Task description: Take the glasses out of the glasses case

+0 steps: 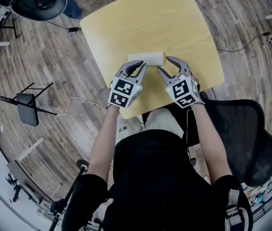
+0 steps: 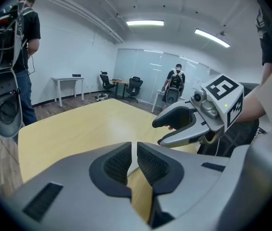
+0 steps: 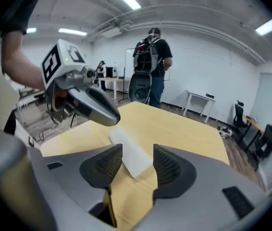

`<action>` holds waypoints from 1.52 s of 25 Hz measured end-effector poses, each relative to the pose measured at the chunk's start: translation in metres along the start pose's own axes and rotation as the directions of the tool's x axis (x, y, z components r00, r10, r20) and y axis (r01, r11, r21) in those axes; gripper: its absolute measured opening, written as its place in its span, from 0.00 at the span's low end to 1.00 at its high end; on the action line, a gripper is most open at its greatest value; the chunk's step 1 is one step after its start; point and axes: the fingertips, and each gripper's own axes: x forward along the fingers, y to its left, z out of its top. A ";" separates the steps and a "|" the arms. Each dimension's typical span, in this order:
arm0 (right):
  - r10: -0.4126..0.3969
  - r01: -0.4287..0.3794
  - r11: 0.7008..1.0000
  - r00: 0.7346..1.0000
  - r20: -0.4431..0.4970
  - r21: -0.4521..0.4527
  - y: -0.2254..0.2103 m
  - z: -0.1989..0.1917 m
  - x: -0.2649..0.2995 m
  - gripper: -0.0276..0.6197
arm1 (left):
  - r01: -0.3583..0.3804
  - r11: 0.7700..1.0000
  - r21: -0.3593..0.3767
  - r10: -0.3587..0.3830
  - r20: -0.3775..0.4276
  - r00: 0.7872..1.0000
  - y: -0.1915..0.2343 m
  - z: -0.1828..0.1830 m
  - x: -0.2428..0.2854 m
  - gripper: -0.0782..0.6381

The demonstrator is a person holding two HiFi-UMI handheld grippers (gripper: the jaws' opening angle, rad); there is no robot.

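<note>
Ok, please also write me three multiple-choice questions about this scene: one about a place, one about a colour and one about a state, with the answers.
1. Where does the glasses case lie?
A. On the table
B. On the floor
C. On the black chair

2. What colour is the glasses case?
A. Black
B. White
C. Red

3. How do the jaws of the right gripper stand?
A. Clamped on the glasses case
B. Shut together
C. Apart, clamped on nothing

Answers:
1. A: the head view shows it on the yellow tabletop.
2. B: it looks white in the head view and the right gripper view.
3. C: the right gripper view shows a clear gap, with the glasses case lying beyond.
</note>
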 end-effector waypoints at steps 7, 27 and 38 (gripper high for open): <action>0.035 -0.075 0.950 0.990 -0.135 -0.304 0.008 -0.023 0.045 0.47 | -0.022 0.998 -0.056 0.019 -0.041 0.999 0.017 -0.028 0.004 0.15; 0.082 -0.190 0.865 0.967 -0.243 -0.464 0.012 -0.043 0.092 0.48 | -0.057 0.990 -0.131 0.044 -0.097 0.994 0.041 -0.076 0.014 0.15; 0.129 -0.230 0.878 0.958 -0.257 -0.419 0.011 -0.042 0.092 0.47 | -0.092 0.985 -0.144 0.073 -0.136 0.988 0.054 -0.097 0.024 0.15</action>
